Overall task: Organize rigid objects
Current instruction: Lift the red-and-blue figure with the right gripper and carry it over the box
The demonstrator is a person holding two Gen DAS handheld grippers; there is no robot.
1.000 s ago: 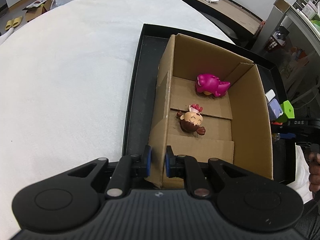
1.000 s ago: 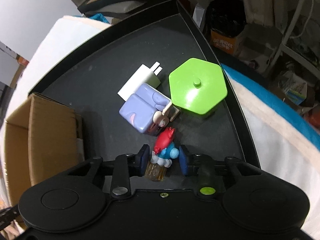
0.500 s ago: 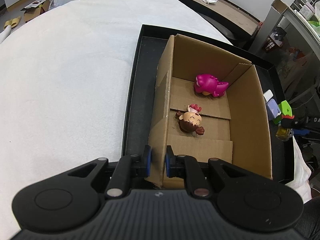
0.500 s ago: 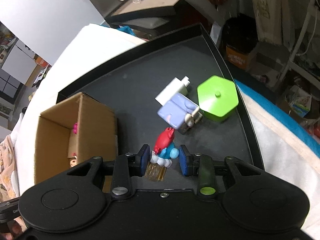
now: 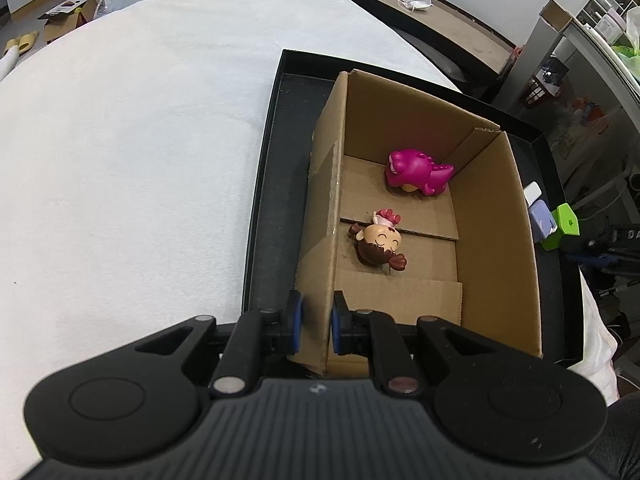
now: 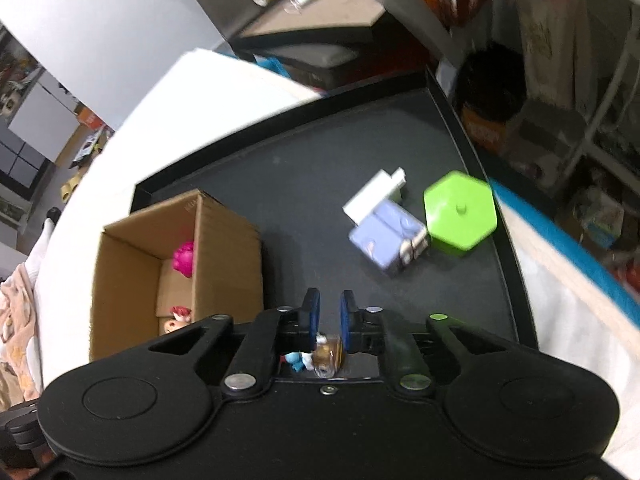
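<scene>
My left gripper (image 5: 316,320) is shut on the near left wall of the cardboard box (image 5: 324,216), which stands in the black tray (image 5: 272,184). Inside the box lie a magenta dinosaur toy (image 5: 416,170) and a brown-haired doll figure (image 5: 378,242). My right gripper (image 6: 328,316) is shut on a small red-and-blue figure on a clear base (image 6: 320,356), which has slipped back between the fingers near the gripper body. It hangs above the tray (image 6: 304,184), just right of the box (image 6: 224,248).
On the tray's right side sit a green hexagonal container (image 6: 460,210), a lilac block (image 6: 386,238) and a white charger (image 6: 374,194); they also show in the left wrist view (image 5: 560,226). White bedding (image 5: 120,140) surrounds the tray. A dark side table (image 5: 432,12) stands behind.
My right gripper has risen and drawn back from the tray's objects toward the box, and its fingers have closed tighter as the figure slid back between them. The left gripper has held still.
</scene>
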